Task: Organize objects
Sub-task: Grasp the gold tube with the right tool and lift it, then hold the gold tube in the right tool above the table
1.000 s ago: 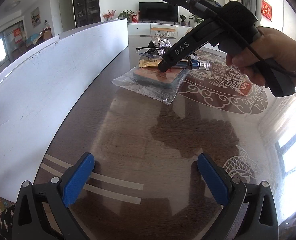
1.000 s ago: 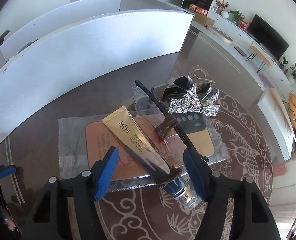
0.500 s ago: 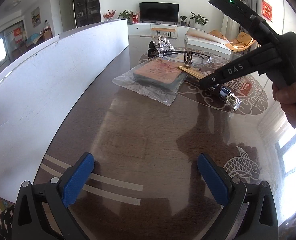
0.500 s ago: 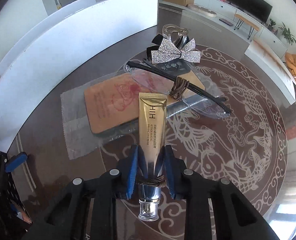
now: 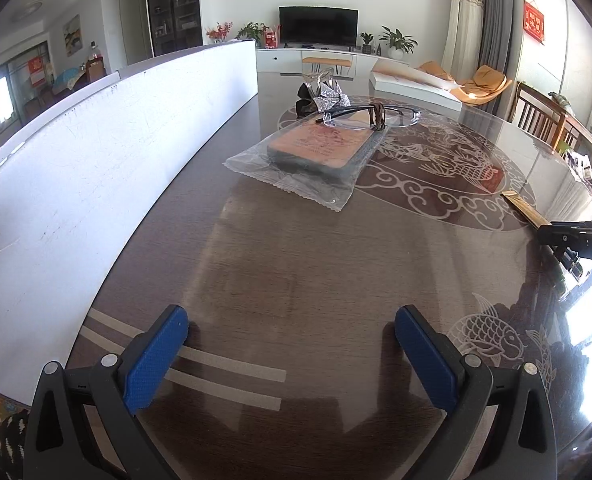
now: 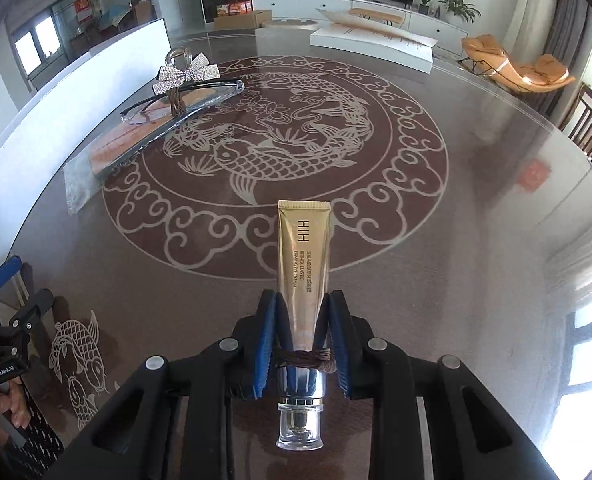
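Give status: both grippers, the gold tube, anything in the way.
Left gripper open, low over bare table. Right gripper shut on gold tube, cap toward camera. Glasses and bow clip rest on bagged packet, off to the side.

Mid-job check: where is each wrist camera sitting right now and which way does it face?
Left wrist: low over the table, facing the bagged packet, glasses and far TV; own open left tongs show.
Right wrist: above the table's koi pattern, looking along the right tongs shut on the gold tube; left tongs at the left edge.
Shared: packet, glasses, glitter bow, white board.
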Available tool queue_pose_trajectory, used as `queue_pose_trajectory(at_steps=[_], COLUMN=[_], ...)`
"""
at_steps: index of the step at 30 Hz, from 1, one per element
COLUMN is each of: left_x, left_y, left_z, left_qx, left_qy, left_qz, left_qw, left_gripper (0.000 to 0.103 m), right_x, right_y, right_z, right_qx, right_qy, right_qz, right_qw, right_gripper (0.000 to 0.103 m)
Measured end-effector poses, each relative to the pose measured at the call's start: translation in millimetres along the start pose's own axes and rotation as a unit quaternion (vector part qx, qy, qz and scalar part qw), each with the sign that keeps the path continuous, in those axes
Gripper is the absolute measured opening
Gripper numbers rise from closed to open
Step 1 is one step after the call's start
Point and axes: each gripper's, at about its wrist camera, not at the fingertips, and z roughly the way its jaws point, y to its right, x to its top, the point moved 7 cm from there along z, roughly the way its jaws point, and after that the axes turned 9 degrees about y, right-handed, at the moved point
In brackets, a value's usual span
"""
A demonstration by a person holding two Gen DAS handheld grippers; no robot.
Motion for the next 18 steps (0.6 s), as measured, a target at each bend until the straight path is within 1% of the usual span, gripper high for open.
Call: queue_pose_trajectory(at_steps=[1,2,3,4,7,11,18], left_x=[0.0,0.0,0.0,0.0,-0.1,-0.4,-0.7], left_y=[0.0,0.0,0.0,-0.1,-0.1,-0.1,-0.4], left_z=[0.0,0.0,0.0,0.0,-0.1,-0.1,0.1], left_qx=[0.000,0.000,0.000,0.000,0.000,0.000,0.001], left_qy=[0.000,0.000,0.000,0.000,0.000,0.000,0.000], left_qz=[0.000,0.000,0.000,0.000,0.000,0.000,-0.001], left_qw=[1.0000,1.0000,1.0000,1.0000,1.0000,1.0000,1.0000], left_gripper=[0.103,0.103,0.103,0.103,0.103,0.103,0.103], right_x=[-4.2,-7.4,-10.1,-11.3,-15.8,-14.9,-14.1], right_y=[3.9,6.9,8.1,8.1,4.7,-0.7,-4.4], right_z=[-3.6,-5.8,-6.6,-6.9,-7.9,-0.4,3.2], right_qx=[-0.001,-0.005,-0.007,-0.006,0.000,-0.004,-0.008], right_qy=[0.011,0.018,0.025,0.032,0.046,0.050,0.052], right_qz=[0.004,0.007,0.010,0.013,0.010,-0.003,-0.009], right_qw=[1.000,1.000,1.000,0.999,0.999,0.999,0.999], right_gripper=[0.038,0.056,0.066,0.077,0.083,0.091,0.097])
